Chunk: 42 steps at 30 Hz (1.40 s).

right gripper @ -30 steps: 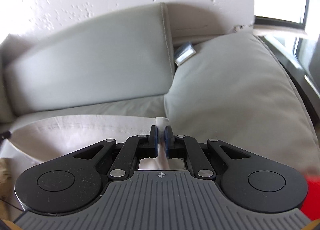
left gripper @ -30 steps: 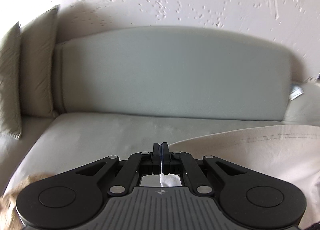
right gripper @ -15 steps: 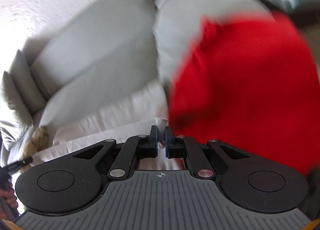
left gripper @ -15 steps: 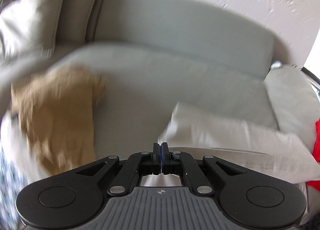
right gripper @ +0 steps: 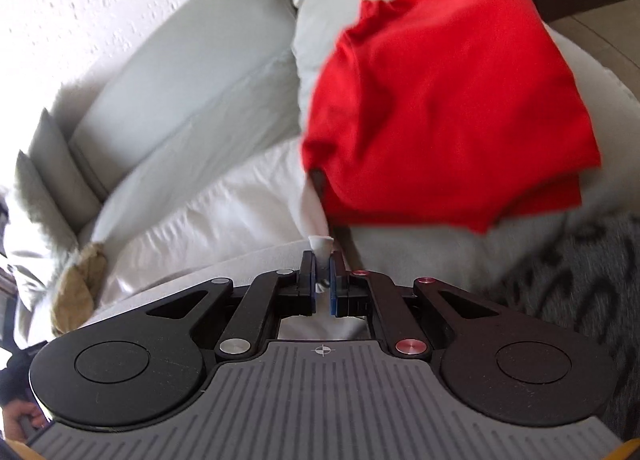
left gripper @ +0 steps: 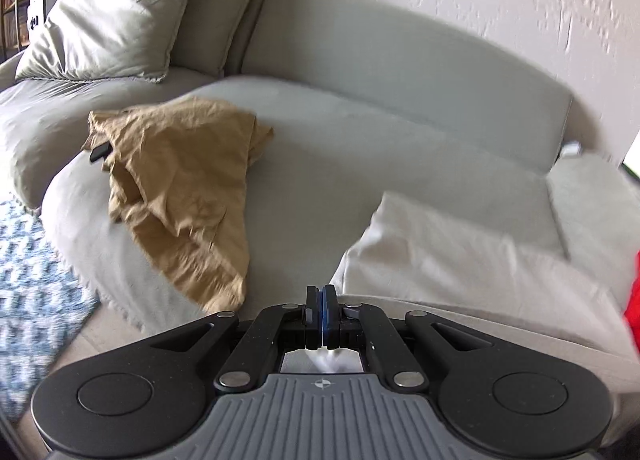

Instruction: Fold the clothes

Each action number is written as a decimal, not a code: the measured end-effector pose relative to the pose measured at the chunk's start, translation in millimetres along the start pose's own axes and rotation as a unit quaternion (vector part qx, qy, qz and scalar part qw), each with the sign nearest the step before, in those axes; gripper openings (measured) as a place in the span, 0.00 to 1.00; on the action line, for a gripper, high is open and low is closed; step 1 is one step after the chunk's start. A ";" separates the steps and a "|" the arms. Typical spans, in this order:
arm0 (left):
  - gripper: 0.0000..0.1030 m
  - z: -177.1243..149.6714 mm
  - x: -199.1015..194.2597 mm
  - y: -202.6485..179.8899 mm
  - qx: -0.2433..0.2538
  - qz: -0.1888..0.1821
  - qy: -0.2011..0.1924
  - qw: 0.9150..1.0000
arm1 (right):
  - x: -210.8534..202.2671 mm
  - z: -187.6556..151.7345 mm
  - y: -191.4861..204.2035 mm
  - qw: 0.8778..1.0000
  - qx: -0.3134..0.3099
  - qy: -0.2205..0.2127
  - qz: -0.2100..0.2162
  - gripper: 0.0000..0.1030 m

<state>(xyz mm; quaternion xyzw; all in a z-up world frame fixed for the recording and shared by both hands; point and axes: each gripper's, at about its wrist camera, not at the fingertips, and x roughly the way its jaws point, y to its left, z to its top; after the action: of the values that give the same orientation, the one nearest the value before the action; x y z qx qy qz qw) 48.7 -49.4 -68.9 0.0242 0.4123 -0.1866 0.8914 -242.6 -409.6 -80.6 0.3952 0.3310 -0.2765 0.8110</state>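
Big grey sofa [left gripper: 360, 148] first: one white garment [left gripper: 460, 260] lies stretched across the seat. To fold it well I'd keep both corners level and taut, then lay it down evenly. Counting clothes: one white, one red garment [right gripper: 448, 112] on the cushion, one tan garment [left gripper: 180, 188] crumpled. Left hand-held gripper [left gripper: 322, 312] and right hand-held gripper [right gripper: 322, 280] are each clamped tight on white fabric.

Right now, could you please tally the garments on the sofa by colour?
White garment, stretched across the seat and held by the left gripper and the right gripper: 1
Tan garment, crumpled on the seat: 1
Red garment, lying on a cushion: 1
Total: 3
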 end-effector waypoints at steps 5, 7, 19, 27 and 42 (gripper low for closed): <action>0.33 1.4 -13.0 13.3 -0.056 0.046 0.031 0.997 | -6.7 -3.4 -4.6 0.999 0.024 0.022 -0.021 0.26; 0.38 7.6 -27.6 5.7 -0.048 0.036 -0.004 0.998 | -24.6 2.4 3.3 1.000 0.019 -0.011 -0.005 0.45; 0.30 -28.5 1.2 -113.3 0.106 -0.116 0.055 0.986 | 47.9 -23.3 94.3 0.985 -0.089 0.089 0.118 0.32; 0.25 -64.3 9.1 -23.1 -0.238 -0.139 0.084 0.957 | 62.4 -43.6 88.5 0.981 -0.058 0.120 0.139 0.36; 0.25 -76.2 35.6 -1.5 -0.354 -0.145 0.121 0.916 | 70.6 -38.4 89.7 0.980 -0.052 0.123 0.148 0.40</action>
<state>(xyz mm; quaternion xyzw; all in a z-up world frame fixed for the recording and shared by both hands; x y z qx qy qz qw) 13.9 -46.9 -145.4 -0.3309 0.5548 -0.1510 0.7483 -146.7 -343.2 -110.9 0.4282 0.3797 -0.0850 0.8156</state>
